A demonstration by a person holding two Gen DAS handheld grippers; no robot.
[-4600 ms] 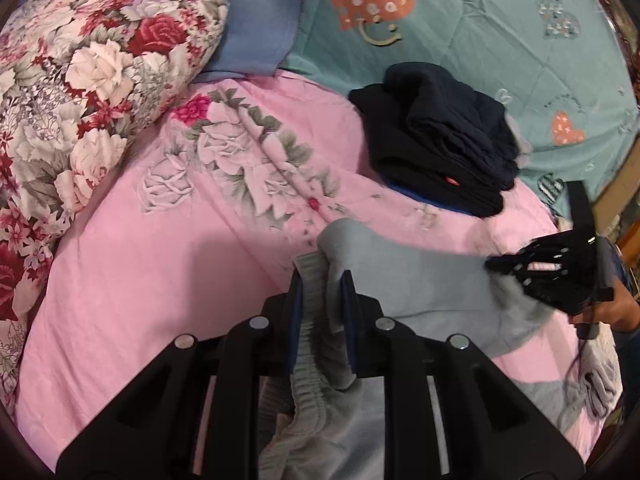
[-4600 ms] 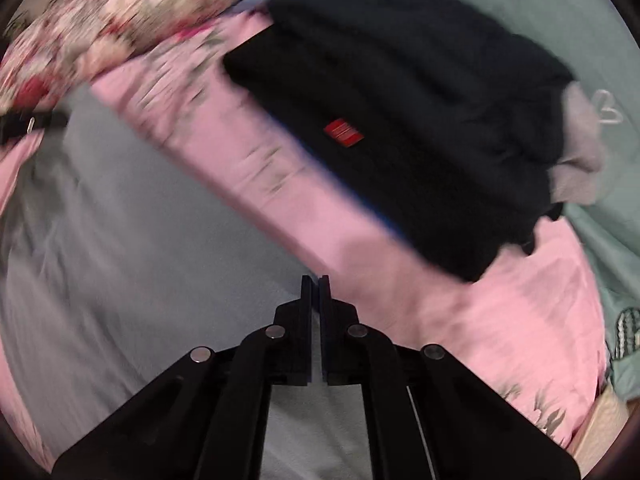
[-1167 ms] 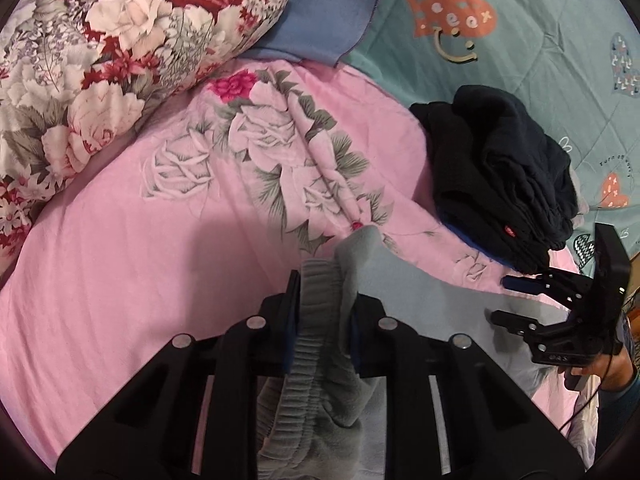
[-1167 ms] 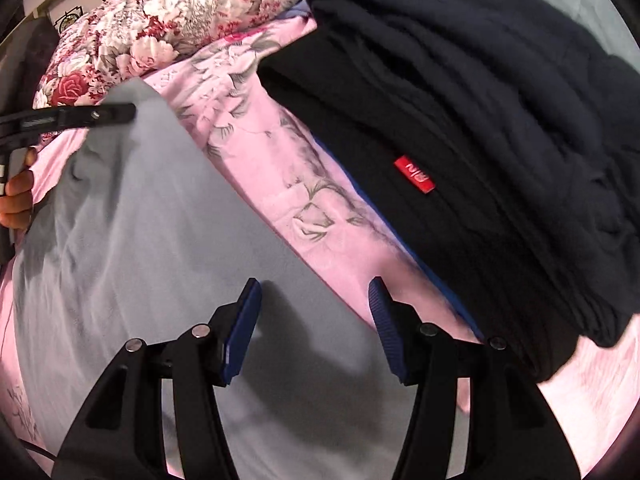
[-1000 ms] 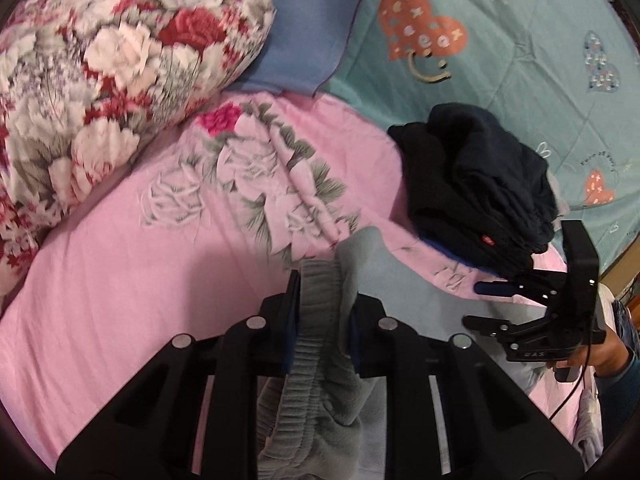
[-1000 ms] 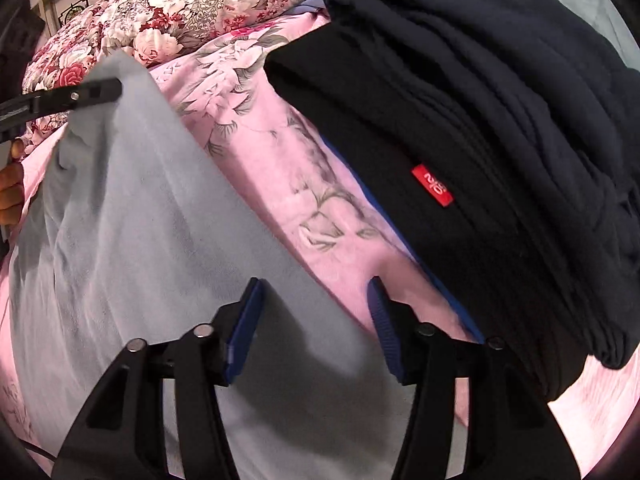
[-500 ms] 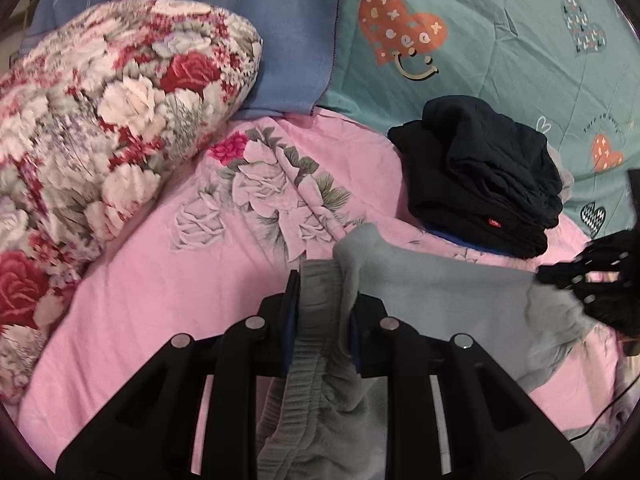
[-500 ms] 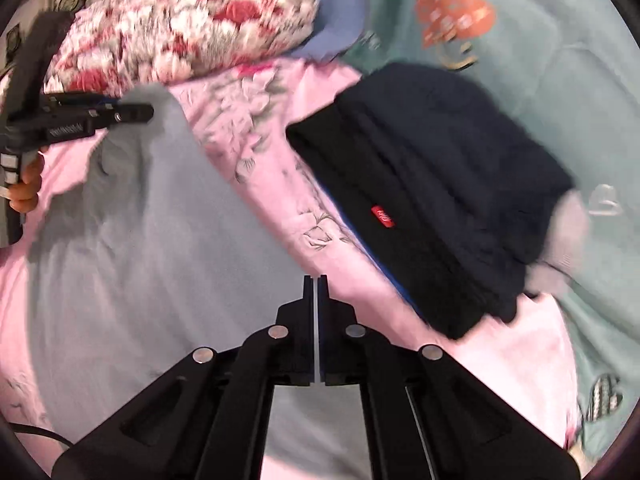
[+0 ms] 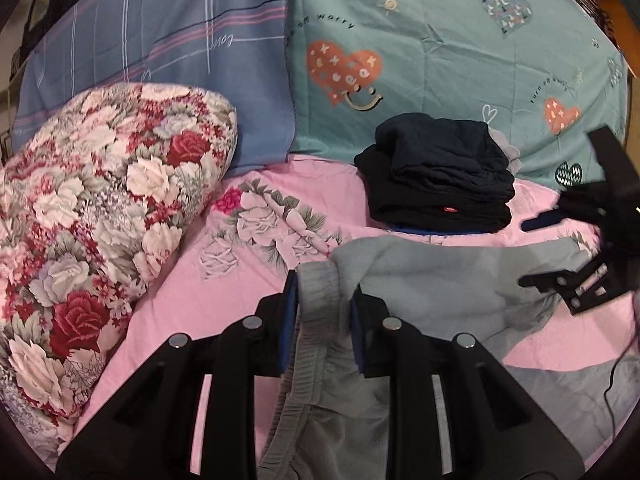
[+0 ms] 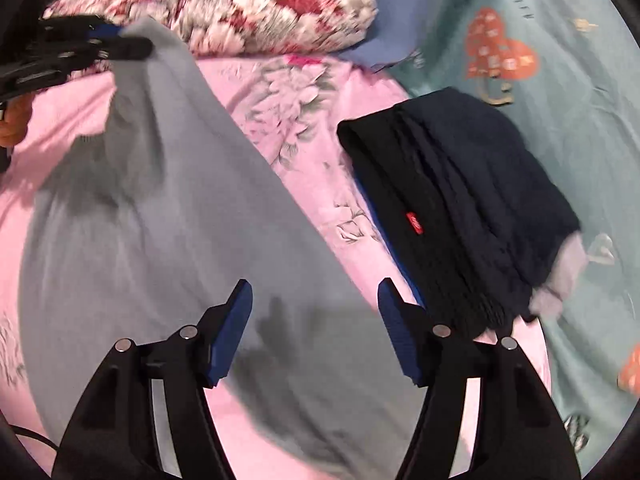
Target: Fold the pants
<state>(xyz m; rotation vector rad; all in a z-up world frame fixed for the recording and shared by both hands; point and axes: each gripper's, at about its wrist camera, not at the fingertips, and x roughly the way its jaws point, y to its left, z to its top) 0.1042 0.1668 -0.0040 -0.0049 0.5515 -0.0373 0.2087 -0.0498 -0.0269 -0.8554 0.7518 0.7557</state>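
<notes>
A bed covered by a pink flowered sheet fills both views, with a teal quilt printed with hearts and a blue plaid pillow at its head. A big rose-patterned pillow lies along the left side in the left wrist view, resting on the pink sheet. The grey pants lie spread across the middle of the sheet, one broad panel stretching from the far left corner toward the near edge in the right wrist view, their ribbed waistband bunched at the left end. Behind them, near the teal quilt and apart from the grey cloth, sits a stack of folded dark clothes bearing a small red tag; a bit of pale grey cloth pokes from under its far side. The left tool is clenched on the pants, the waistband gathered between its blue pads and lifted a little off the sheet. The right tool stands released, jaws wide apart, hovering above the grey fabric's near edge; in the left wrist view it shows at the right rim, blurred. A bit of a hand shows behind the left tool at the picture's left edge.
</notes>
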